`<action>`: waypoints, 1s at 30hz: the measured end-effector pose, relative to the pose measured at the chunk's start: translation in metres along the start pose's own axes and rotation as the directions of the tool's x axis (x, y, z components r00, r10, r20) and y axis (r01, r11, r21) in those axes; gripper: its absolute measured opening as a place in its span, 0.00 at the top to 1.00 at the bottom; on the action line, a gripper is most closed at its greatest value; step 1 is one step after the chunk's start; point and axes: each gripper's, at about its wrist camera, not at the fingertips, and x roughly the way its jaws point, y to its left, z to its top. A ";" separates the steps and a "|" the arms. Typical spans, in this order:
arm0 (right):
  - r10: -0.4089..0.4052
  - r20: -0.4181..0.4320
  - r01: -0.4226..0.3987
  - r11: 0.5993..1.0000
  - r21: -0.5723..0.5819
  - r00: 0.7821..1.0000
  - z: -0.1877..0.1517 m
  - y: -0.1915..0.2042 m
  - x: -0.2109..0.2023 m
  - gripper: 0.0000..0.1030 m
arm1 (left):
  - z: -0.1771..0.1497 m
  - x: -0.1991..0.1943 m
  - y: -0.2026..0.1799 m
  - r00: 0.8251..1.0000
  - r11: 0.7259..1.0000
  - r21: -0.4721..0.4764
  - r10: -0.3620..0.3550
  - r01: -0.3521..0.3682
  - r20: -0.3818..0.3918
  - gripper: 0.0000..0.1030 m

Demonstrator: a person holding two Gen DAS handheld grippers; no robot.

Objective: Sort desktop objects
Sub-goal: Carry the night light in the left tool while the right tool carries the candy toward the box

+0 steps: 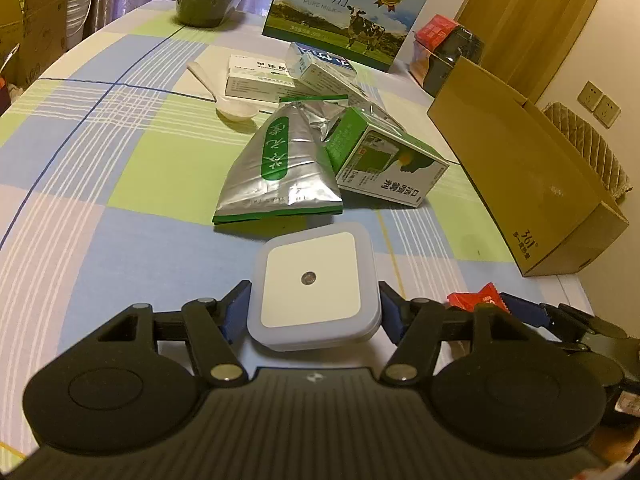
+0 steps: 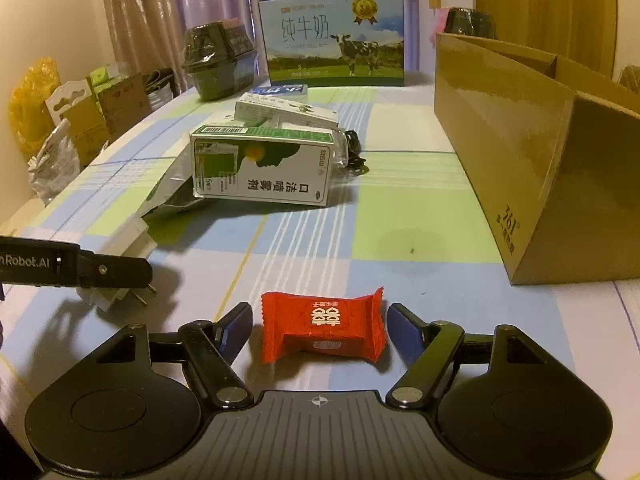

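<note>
Your left gripper (image 1: 314, 304) clamps the night light (image 1: 314, 292); your right gripper (image 2: 318, 320) sits open around the red candy (image 2: 322, 326), near the tabletop's front edge.

Each gripper, the left gripper (image 1: 314, 306) and the right gripper (image 2: 318, 322), is matte black plastic with a ribbed grey centre plate bearing a small crosshair mark. Two round black housings flank the plate, joined to angled black link arms by silver pivot screws. The fingers (image 2: 236, 326) carry dark blue pads, and white lettering ending "Robot.AI" runs along the left gripper's side.
</note>
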 end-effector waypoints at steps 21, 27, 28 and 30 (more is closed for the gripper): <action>-0.039 0.081 0.043 0.998 -0.049 0.996 0.004 0.005 -0.030 0.61 | -0.005 -0.028 -0.029 0.998 0.998 0.065 -0.017 0.013 0.059 0.41; -0.043 0.104 0.046 0.999 -0.028 0.994 0.002 0.002 -0.051 0.61 | -0.008 -0.046 -0.055 0.996 0.995 0.099 -0.004 -0.004 0.084 0.41; -0.042 0.107 0.045 0.999 -0.025 0.993 0.001 0.001 -0.055 0.61 | -0.009 -0.048 -0.059 0.996 0.995 0.103 0.001 -0.009 0.086 0.41; -0.042 0.117 0.044 0.999 -0.021 0.992 0.001 0.000 -0.063 0.61 | -0.012 -0.051 -0.065 0.997 0.994 0.105 0.008 -0.017 0.082 0.41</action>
